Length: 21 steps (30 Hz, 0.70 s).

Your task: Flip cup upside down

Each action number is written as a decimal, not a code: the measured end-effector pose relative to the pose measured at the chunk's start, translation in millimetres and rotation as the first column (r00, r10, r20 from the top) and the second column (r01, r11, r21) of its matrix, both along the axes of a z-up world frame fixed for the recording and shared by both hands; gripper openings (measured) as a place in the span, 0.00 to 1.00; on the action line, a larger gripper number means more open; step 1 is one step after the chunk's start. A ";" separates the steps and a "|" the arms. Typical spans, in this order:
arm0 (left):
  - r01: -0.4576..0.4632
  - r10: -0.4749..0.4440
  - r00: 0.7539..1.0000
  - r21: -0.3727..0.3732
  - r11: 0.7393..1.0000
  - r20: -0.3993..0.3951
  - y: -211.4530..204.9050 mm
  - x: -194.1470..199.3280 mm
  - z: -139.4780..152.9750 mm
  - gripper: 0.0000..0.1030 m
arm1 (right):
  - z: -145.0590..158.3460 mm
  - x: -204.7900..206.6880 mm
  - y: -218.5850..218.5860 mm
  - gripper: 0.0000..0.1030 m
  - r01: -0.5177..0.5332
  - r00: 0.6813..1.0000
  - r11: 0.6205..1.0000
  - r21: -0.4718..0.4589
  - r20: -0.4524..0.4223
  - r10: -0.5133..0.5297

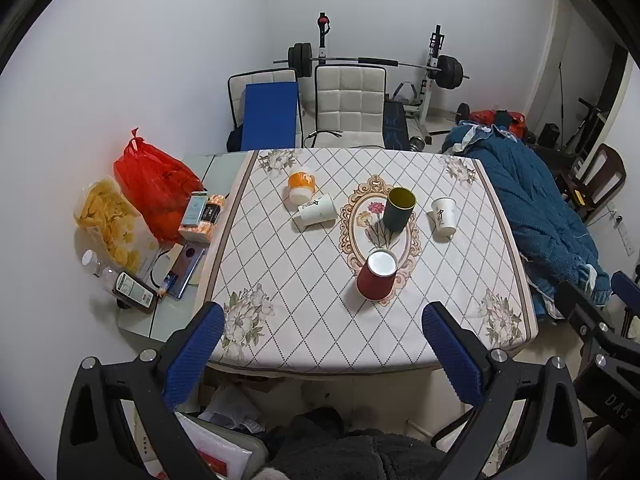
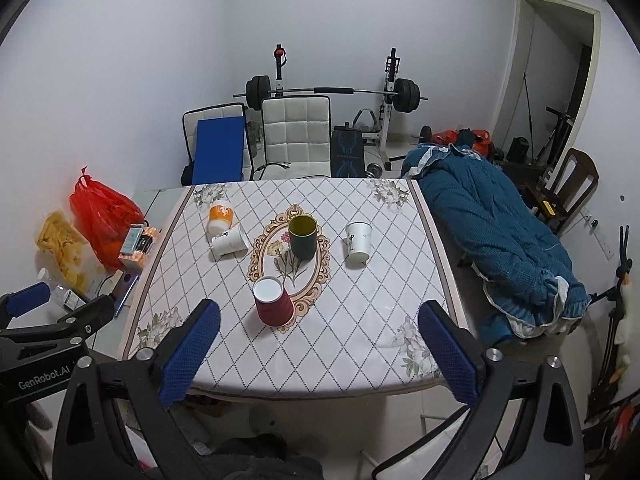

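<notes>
Several cups sit on the patterned tablecloth [image 1: 304,320]. A red cup [image 1: 376,276] [image 2: 273,302] stands upside down near the front. A dark green cup [image 1: 399,209] [image 2: 303,237] stands upright at the centre. A white cup [image 1: 444,216] [image 2: 358,243] stands upside down at the right. Another white cup [image 1: 316,210] [image 2: 229,241] lies on its side at the left, beside an orange cup [image 1: 302,186] [image 2: 220,218]. My left gripper [image 1: 324,352] and right gripper [image 2: 320,352] are both open and empty, held before the table's front edge.
Left of the cloth lie a red bag [image 1: 154,184], a snack bag [image 1: 108,220], boxes and a phone [image 1: 186,266]. Two white chairs [image 1: 350,106] stand behind the table. A blue quilt [image 2: 492,232] lies at the right. A weight bench [image 2: 332,92] stands at the back.
</notes>
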<state>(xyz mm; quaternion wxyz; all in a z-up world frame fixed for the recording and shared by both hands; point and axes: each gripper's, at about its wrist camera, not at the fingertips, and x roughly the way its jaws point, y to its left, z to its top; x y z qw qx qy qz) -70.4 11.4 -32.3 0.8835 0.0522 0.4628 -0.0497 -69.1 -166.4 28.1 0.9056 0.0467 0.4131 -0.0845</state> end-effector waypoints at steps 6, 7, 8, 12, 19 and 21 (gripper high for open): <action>-0.017 0.017 1.000 -0.008 1.000 0.021 -1.5 0.2 4.0 0.99 | 3.4 3.0 -3.7 0.99 0.003 1.000 1.000 0.007 -0.007 -0.003; -0.020 0.021 1.000 -0.011 1.000 0.020 -1.3 0.4 4.0 0.99 | 2.2 3.6 -4.5 0.99 0.005 1.000 1.000 0.005 -0.006 -0.005; -0.023 0.024 0.999 -0.009 1.000 0.021 -1.2 0.5 3.8 0.99 | 2.5 4.3 -5.5 0.99 0.006 1.000 1.000 0.003 -0.005 -0.006; -0.025 0.025 1.000 -0.004 1.000 0.016 -4.5 1.0 2.6 0.99 | 2.5 6.8 -8.3 0.99 0.008 1.000 1.000 0.002 -0.005 -0.008; -0.028 0.028 1.000 -0.003 1.000 0.014 -4.1 1.1 1.7 0.99 | 0.6 9.7 -11.3 0.99 0.010 1.000 1.000 0.001 -0.004 -0.010; -0.028 0.028 1.000 0.000 1.000 0.013 -4.3 1.3 1.3 0.99 | 0.8 9.7 -11.7 0.99 0.010 1.000 1.000 0.001 -0.003 -0.010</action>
